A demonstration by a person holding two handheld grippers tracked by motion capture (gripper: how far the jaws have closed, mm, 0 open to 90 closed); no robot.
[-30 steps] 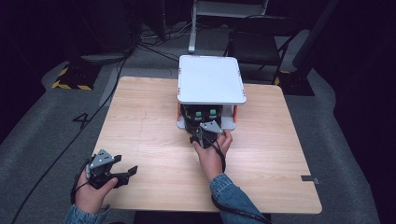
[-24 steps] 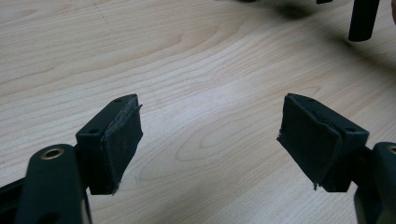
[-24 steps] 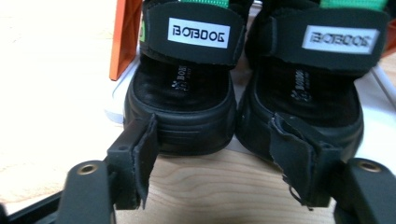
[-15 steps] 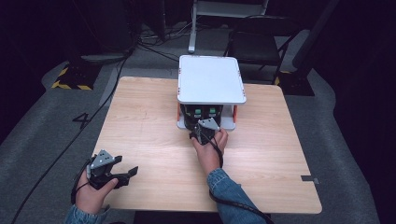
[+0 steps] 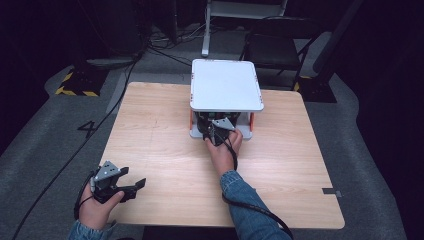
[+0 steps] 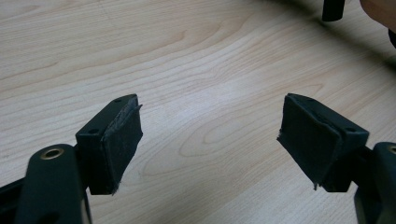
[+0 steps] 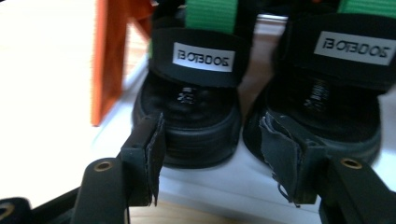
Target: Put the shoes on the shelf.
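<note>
Operator: Black jaws of the right gripper (image 7: pixel 208 154): what is their condition?

Technician: They stand partly spread and have just been closing. The heel of the left-hand sandal (image 7: pixel 189 119) in the right gripper view sits just ahead of the gap; the pads do not press on it.

Operator: Location of that sandal?

Technician: It rests on the lower white shelf (image 7: pixel 224 184) of a small rack, heel toward the gripper. Black sole, black strap with a white label, green strap above. A second sandal (image 7: pixel 322 112) of the same pattern sits just beside it. An orange post (image 7: pixel 107 60) of the rack stands at the shelf's edge, beside the first sandal.

Operator: Position in the high view?

Technician: The right gripper (image 5: pixel 216 131) reaches under the white top panel (image 5: pixel 226 84) of the rack, at the far middle of the wooden table (image 5: pixel 165 145). The hand and a denim sleeve (image 5: pixel 247 207) extend back toward the near edge.

Operator: Left gripper?

Technician: The left gripper (image 6: pixel 210 140) is held at the near left corner of the table, well apart from the rack. Its jaws are spread wide over bare wood, with nothing between them.
</note>
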